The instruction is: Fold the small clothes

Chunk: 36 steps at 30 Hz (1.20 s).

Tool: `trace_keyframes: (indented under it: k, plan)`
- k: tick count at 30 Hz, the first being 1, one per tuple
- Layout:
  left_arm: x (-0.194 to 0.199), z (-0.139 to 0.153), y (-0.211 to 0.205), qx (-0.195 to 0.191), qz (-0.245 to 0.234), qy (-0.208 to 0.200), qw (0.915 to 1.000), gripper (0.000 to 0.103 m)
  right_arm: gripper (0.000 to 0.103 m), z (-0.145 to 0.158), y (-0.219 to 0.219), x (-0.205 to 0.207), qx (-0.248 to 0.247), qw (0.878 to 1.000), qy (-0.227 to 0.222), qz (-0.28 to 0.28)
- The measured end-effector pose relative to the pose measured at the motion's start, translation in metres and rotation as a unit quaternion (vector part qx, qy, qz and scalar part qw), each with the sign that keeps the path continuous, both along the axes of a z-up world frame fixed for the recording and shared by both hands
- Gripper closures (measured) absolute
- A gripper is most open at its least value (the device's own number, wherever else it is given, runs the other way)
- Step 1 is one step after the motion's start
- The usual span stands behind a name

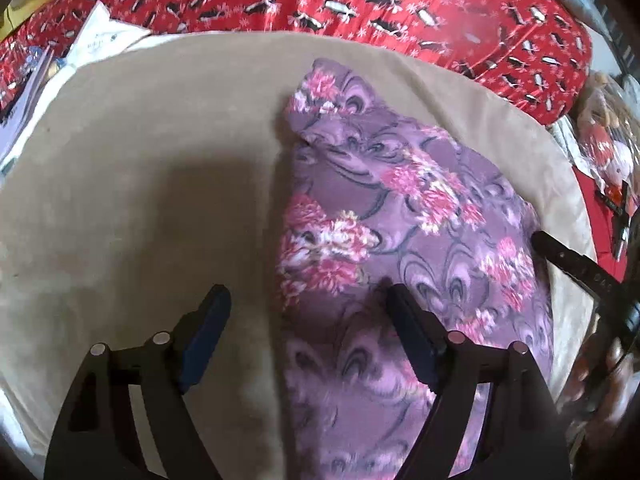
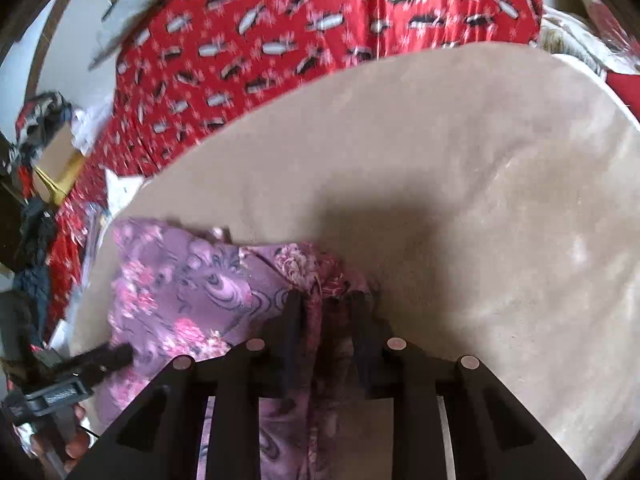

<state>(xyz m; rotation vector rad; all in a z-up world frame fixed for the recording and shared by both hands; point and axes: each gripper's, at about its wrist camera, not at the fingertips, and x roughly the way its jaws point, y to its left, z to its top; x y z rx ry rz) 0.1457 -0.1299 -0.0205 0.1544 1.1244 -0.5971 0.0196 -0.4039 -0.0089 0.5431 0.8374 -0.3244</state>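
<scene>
Plenty of open beige mat (image 1: 120, 184) to the left of the purple floral garment (image 1: 400, 216), nothing sitting on it. In the right wrist view the mat's right half (image 2: 500, 200) is bare too. Clutter only at the edges: papers (image 1: 100, 36), a cardboard box (image 2: 60, 152).

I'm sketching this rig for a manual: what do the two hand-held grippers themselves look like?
The left hand-held gripper has a black, angular frame with cut-out windows, round silvery pivot pins and dark blue rectangular finger pads. The right hand-held gripper has the same black frame and pins; its pads look dark. No sleeves or markings are readable.
</scene>
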Motion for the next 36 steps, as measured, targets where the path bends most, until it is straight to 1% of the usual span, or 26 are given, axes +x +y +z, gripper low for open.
trace_keyframes:
  k: [1,3,4,5,6,7,8,9,10,11,13,15,17,18,19,20,24,28,30,32,36]
  plan:
    - [-0.004,0.004,0.004,-0.002,-0.007,-0.004,1.0,0.022,0.074,0.009,0.006,-0.004,-0.008,1.0,0.012,0.022]
    - [-0.019,0.012,0.015,-0.016,-0.029,-0.017,0.9993,0.022,0.074,0.023,0.02,-0.013,-0.016,0.997,0.017,0.079]
    - [-0.025,0.013,0.018,-0.017,-0.035,-0.023,0.999,0.022,0.073,0.027,0.029,-0.019,-0.016,0.992,0.03,0.125]
    - [-0.033,0.012,0.02,-0.016,-0.04,-0.029,0.9987,0.022,0.069,0.027,0.042,-0.026,-0.022,0.985,0.043,0.167]
    - [-0.039,0.008,0.021,-0.021,-0.04,-0.052,0.9976,0.022,0.065,0.023,0.05,-0.029,-0.027,0.98,0.059,0.186]
    - [-0.044,-0.001,0.017,-0.006,-0.046,-0.05,0.9977,0.022,0.063,0.011,0.06,-0.033,-0.049,0.973,0.095,0.202]
    - [-0.049,-0.013,0.013,0.019,-0.051,-0.044,0.9976,0.021,0.063,0.002,0.067,-0.035,-0.07,0.968,0.123,0.206]
    - [-0.052,-0.019,0.013,0.028,-0.052,-0.042,0.9974,0.021,0.063,-0.008,0.073,-0.039,-0.094,0.961,0.15,0.21]
    - [-0.058,-0.022,0.016,0.029,-0.045,-0.049,0.9973,0.021,0.063,-0.008,0.076,-0.042,-0.102,0.96,0.152,0.211]
    - [-0.062,-0.019,0.021,0.025,-0.042,-0.057,0.9972,0.021,0.062,-0.003,0.078,-0.05,-0.106,0.962,0.149,0.205]
    - [-0.074,-0.011,0.031,0.027,-0.048,-0.067,0.9962,0.021,0.061,0.006,0.083,-0.061,-0.116,0.961,0.159,0.196]
    - [-0.087,-0.005,0.041,0.036,-0.045,-0.088,0.9945,0.021,0.059,0.015,0.094,-0.078,-0.138,0.954,0.175,0.201]
    - [-0.104,-0.003,0.05,0.033,-0.038,-0.108,0.9929,0.021,0.042,0.024,0.111,-0.101,-0.179,0.945,0.179,0.205]
    - [-0.11,-0.004,0.051,0.031,-0.034,-0.113,0.9926,0.021,0.026,0.029,0.117,-0.107,-0.195,0.944,0.175,0.201]
    - [-0.12,-0.006,0.055,0.027,-0.029,-0.119,0.9921,0.021,0.015,0.032,0.125,-0.118,-0.215,0.943,0.169,0.192]
    - [-0.127,-0.008,0.056,0.025,-0.025,-0.123,0.9918,0.021,0.011,0.036,0.135,-0.131,-0.237,0.941,0.157,0.182]
    - [-0.149,-0.017,0.059,0.029,-0.024,-0.143,0.989,0.021,0.01,0.042,0.155,-0.161,-0.259,0.944,0.128,0.158]
    - [-0.167,-0.018,0.062,0.038,-0.028,-0.163,0.9855,0.021,0.008,0.045,0.168,-0.173,-0.29,0.941,0.114,0.133]
    - [-0.173,-0.016,0.066,0.035,-0.025,-0.171,0.9844,0.021,0.008,0.045,0.171,-0.174,-0.288,0.944,0.105,0.125]
    - [-0.18,-0.013,0.069,0.033,-0.023,-0.179,0.983,0.021,0.008,0.047,0.172,-0.176,-0.275,0.95,0.096,0.114]
    - [-0.191,-0.012,0.069,0.038,-0.023,-0.193,0.9802,0.021,0.008,0.047,0.169,-0.175,-0.256,0.958,0.084,0.101]
